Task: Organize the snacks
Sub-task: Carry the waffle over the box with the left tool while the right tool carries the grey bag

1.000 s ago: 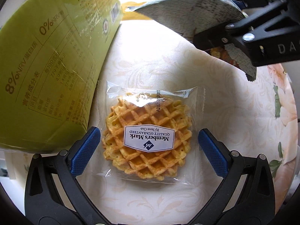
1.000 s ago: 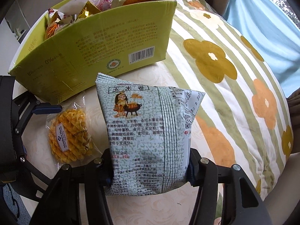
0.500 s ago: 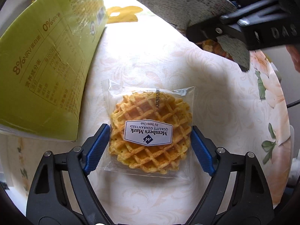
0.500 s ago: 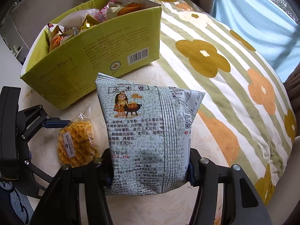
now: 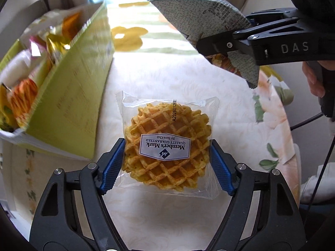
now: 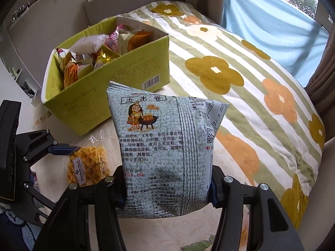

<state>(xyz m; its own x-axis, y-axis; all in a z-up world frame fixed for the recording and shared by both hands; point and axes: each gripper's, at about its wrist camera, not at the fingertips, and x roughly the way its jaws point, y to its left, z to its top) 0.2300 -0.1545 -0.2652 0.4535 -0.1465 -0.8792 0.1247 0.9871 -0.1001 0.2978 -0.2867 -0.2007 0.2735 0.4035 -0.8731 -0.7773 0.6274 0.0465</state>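
My left gripper [image 5: 167, 163] is shut on a clear-wrapped waffle pack [image 5: 167, 144] with a "Member's Mark" label, blue pads pressed on both its sides, held above the pale tablecloth. It also shows in the right wrist view [image 6: 88, 165]. My right gripper [image 6: 167, 190] is shut on a pale blue-green snack bag [image 6: 165, 146] and holds it upright in the air. That bag also shows in the left wrist view [image 5: 207, 29] at the upper right. A green cardboard box [image 6: 117, 83] full of several snack packs stands left of both, open at the top [image 5: 69, 96].
A bed with a flowered, green-striped cover [image 6: 240, 79] lies beyond the table. The table's floral cloth [image 5: 272, 113] ends at the right edge. A shelf with small items [image 6: 25, 10] runs along the far wall.
My left gripper closed on the waffle pack and lifted it, so the box top has come into view. My right gripper rose higher with the snack bag.
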